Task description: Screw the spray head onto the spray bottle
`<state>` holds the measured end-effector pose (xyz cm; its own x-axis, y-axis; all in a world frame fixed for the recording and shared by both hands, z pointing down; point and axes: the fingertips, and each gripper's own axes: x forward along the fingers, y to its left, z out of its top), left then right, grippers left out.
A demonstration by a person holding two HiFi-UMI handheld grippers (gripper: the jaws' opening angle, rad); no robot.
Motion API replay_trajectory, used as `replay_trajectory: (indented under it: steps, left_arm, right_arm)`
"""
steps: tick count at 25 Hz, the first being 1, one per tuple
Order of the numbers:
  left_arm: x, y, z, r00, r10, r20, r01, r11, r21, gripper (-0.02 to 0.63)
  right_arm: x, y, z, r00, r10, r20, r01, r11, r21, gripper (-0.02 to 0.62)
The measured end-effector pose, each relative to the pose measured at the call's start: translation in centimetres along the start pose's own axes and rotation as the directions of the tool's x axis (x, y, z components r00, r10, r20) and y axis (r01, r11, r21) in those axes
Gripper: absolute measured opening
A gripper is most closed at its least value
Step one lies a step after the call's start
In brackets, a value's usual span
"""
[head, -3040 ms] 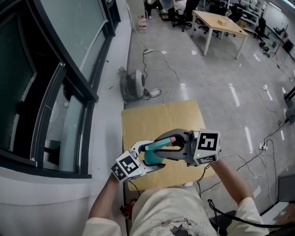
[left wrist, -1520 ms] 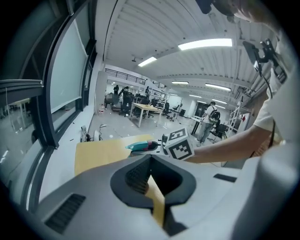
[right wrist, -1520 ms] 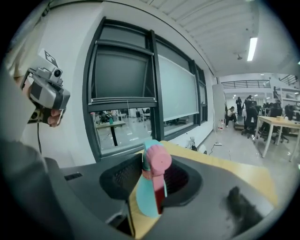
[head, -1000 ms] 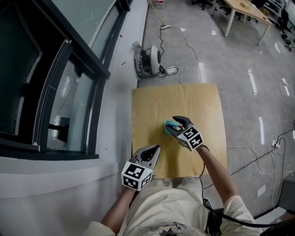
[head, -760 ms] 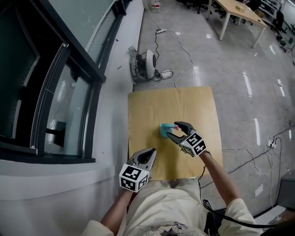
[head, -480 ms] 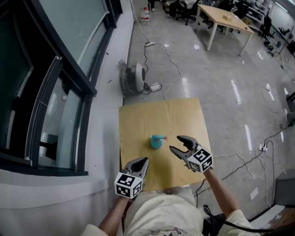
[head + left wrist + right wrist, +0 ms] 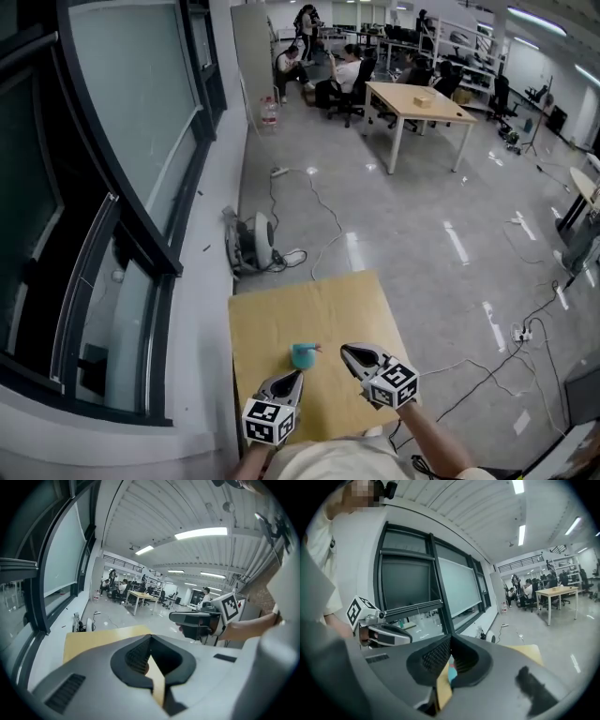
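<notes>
Wooden surface (image 7: 300, 309) is being occupied by the upright spray bottle (image 7: 304, 355); it is being flanked by the left gripper (image 7: 296, 375), fingers clenched empty, and the right gripper (image 7: 345, 350), fingers just closed on nothing.

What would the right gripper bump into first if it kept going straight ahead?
Most likely the teal spray bottle on the wooden table. The right gripper, its fingers just closed on nothing, points toward it; the bottle peeks below its tips. It might pass over it; height is unclear.

Right gripper (image 7: 348, 352) left the bottle (image 7: 304, 355), jaws just closed empty
</notes>
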<state>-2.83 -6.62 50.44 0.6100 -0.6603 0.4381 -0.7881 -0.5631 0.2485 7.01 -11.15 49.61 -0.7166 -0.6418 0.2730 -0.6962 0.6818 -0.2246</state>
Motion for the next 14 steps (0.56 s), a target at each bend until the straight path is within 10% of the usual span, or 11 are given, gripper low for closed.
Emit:
replay_trajectory:
  steps: [14]
  left_arm:
    - [-1.3,-0.3,1.5,0.999,-0.005,0.042,0.005,1.000,-0.002,0.006]
  right_arm:
    - [-0.2,2.9,0.2,0.999,0.042,0.008,-0.042,0.998,0.044,0.008]
